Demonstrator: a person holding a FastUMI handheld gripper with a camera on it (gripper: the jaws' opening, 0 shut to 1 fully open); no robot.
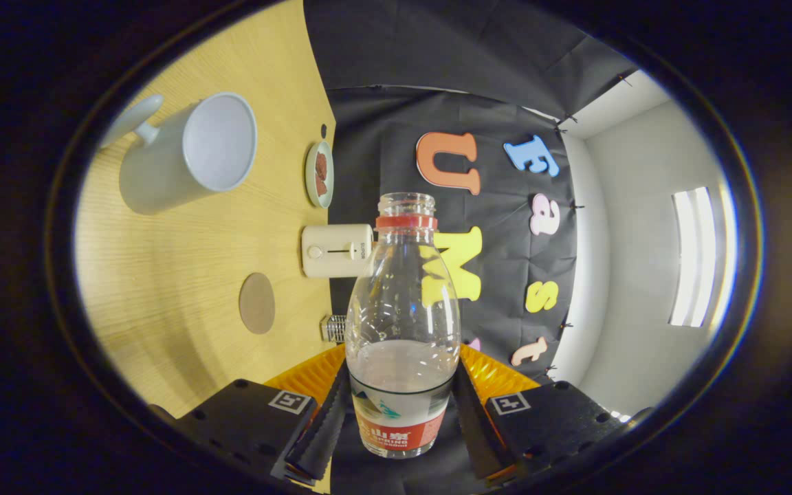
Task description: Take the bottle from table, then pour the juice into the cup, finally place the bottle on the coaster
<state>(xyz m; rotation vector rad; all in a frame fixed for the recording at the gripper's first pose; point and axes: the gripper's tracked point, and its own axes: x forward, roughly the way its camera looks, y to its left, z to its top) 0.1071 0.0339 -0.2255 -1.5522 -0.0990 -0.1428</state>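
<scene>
Our gripper [401, 412] pinches the light, thin-walled, uncapped bottle [403, 323] low at its label, so we squeeze gently.

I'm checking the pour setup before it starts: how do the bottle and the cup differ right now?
The bottle is clear plastic, so its liquid shows through; the cup is opaque and pale. The bottle is gripped between the gripper fingers; the cup sits free on the table, well beyond them. The bottle's mouth is narrow, the cup's wide. Both are open-topped.
</scene>
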